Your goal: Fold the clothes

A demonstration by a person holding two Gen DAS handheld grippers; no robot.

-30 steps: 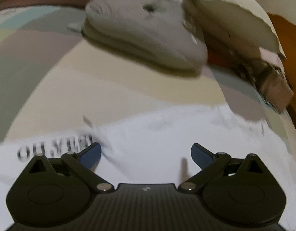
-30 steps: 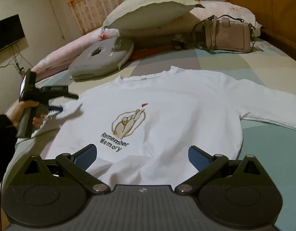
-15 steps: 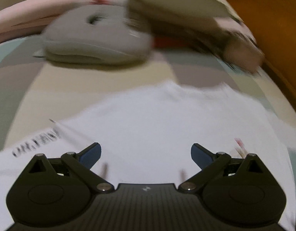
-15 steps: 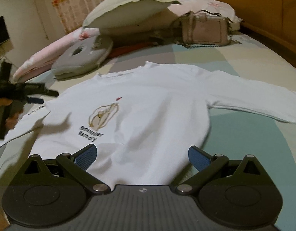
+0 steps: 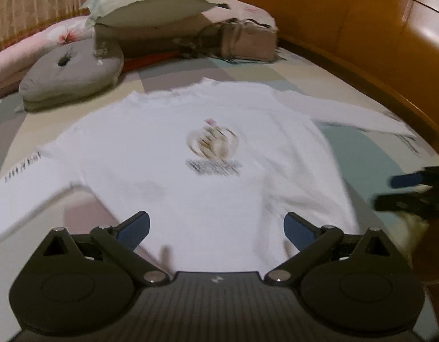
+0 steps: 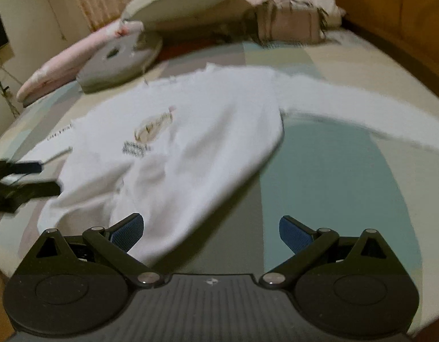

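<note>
A white long-sleeved sweatshirt (image 5: 208, 148) (image 6: 190, 136) lies face up and spread flat on the bed, with a small hand print and dark lettering on its chest. Both sleeves stretch outwards. My left gripper (image 5: 216, 226) hovers open over the hem, nothing between its blue pads. My right gripper (image 6: 210, 229) is open too, above the hem's right corner and the bare bedsheet. Each gripper appears blurred at the edge of the other's view: the right gripper (image 5: 410, 191) and the left gripper (image 6: 25, 176).
A grey round cushion (image 5: 74, 74), a pale green pillow (image 5: 151, 5), a pink quilt (image 6: 62, 62) and a pink handbag (image 5: 248, 40) line the head of the bed. A wooden bed frame (image 5: 376, 42) runs along the right. The striped bedsheet (image 6: 333, 176) lies bare beside the shirt.
My left gripper swung from the left sleeve round to the shirt's hem. The right gripper shifted right, towards the hem's right corner. Both stayed open.
</note>
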